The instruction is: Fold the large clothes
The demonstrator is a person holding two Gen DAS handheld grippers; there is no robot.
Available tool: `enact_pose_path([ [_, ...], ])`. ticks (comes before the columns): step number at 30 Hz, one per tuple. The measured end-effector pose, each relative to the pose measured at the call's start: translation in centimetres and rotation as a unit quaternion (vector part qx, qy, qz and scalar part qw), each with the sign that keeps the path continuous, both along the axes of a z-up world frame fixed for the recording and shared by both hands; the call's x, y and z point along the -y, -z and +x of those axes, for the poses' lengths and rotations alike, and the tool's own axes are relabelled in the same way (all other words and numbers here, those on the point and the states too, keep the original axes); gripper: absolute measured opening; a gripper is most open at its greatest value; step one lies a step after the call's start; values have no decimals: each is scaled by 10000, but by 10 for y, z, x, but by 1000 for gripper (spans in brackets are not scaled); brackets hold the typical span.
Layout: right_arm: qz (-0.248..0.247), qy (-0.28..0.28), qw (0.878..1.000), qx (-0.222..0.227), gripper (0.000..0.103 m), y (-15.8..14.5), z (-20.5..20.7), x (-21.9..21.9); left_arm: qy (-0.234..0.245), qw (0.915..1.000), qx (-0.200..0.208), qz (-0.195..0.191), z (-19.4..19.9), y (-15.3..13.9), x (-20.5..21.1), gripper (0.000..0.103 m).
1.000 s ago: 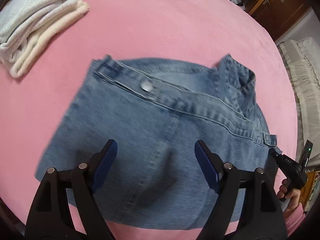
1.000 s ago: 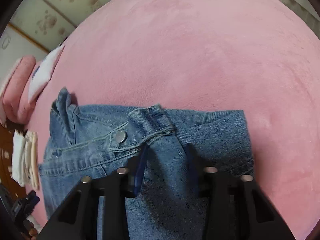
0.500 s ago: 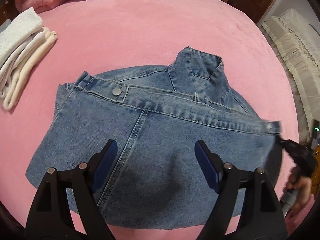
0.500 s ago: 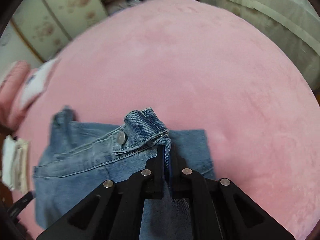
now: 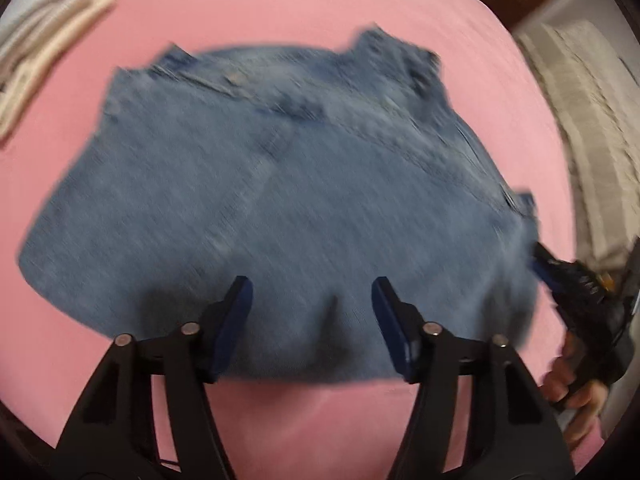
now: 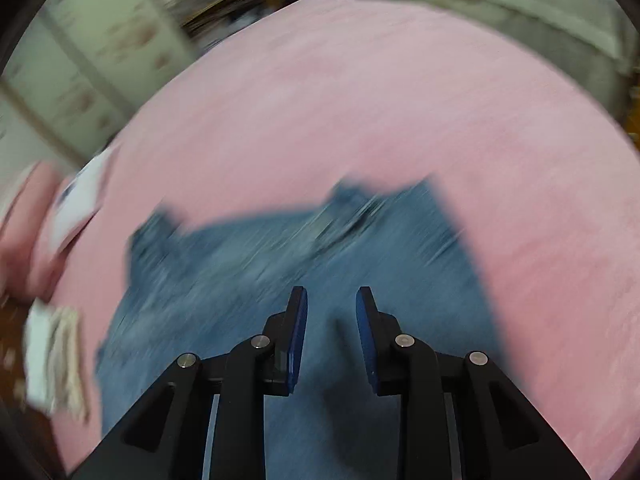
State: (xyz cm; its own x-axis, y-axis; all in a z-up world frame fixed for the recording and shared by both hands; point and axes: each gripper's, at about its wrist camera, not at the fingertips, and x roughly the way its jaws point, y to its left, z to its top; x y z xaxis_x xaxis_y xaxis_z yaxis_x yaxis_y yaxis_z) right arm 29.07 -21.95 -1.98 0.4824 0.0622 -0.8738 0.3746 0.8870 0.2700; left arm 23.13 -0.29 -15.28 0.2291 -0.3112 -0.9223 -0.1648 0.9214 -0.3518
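A blue denim jacket (image 5: pixel 280 184) lies folded flat on the pink bed; it also shows in the right wrist view (image 6: pixel 248 264), blurred by motion. My left gripper (image 5: pixel 312 292) is open and empty, over the jacket's near edge. My right gripper (image 6: pixel 332 300) is open and empty above the jacket's right part. The right gripper also shows in the left wrist view (image 5: pixel 560 276) at the jacket's right edge, held by a hand.
A stack of folded white and cream clothes (image 5: pixel 44 36) lies at the far left of the pink bed (image 5: pixel 320 12); it also shows in the right wrist view (image 6: pixel 56 360). A white pillow (image 6: pixel 76 208) lies at the left. A beige couch (image 5: pixel 592 128) stands beyond the bed's right edge.
My right gripper was shut on the jacket's buttoned corner half a second ago; now it is open and has let go. Both cameras are moving and the views are blurred.
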Motion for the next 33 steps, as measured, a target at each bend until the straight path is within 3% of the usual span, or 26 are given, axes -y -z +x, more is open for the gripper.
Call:
enact_pose_path([
  [3,476,-711,9962,-166,25,9,-34,-43,382,9990,-209,31,-18,4,15,43],
  [7,801,-1471,9847,-475,23,30,-73,-96,646,9973,-337,-6,-29,17,28,41],
  [12,626,-1964,9768,-582,23,50,-92,-127,634,9976,-236,145,-24,38,36,36],
  [13,578,-1990,9760,-667,23,58,-91,-130,513,9981,-248,224,-22,43,36,34],
  [14,566,-1987,9759,-699,22,64,-91,-130,370,9985,-223,339,-19,47,35,24],
  [15,595,-1951,9766,-677,20,67,-86,-129,239,9982,-137,529,-17,48,34,12],
  [17,727,-1799,9783,-728,14,74,-79,-128,19,9954,90,955,-12,51,31,1],
  [18,754,-1730,9792,-751,6,74,-80,-123,-96,9953,179,950,-10,51,27,1],
  [20,775,-1622,9811,-718,0,71,-89,-106,-479,9924,230,1110,-10,48,13,1],
  [22,969,-1473,9827,-568,0,69,-103,-86,-571,9910,270,1182,-11,45,2,1],
  [24,750,-1217,9886,-468,0,60,-120,-59,-568,9947,237,825,-16,47,-14,1],
  [27,261,-865,9947,-486,0,43,-145,-23,-564,9770,199,2048,-19,44,-35,1],
  [28,-241,-668,9958,-569,0,38,-153,-14,-597,9711,154,2304,-18,45,-46,1],
  [29,-1071,-359,9901,-833,0,34,-165,0,-768,9662,68,2461,-22,49,-68,1],
  [30,-1570,-113,9825,-996,0,30,-176,13,-930,9689,16,2293,-26,53,-88,1],
  [31,-1653,50,9810,-1017,0,25,-187,28,-1071,9715,-8,2115,-30,55,-106,1],
  [33,-1095,259,9905,-790,0,13,-209,54,-1126,9776,41,1778,-33,55,-127,1],
])
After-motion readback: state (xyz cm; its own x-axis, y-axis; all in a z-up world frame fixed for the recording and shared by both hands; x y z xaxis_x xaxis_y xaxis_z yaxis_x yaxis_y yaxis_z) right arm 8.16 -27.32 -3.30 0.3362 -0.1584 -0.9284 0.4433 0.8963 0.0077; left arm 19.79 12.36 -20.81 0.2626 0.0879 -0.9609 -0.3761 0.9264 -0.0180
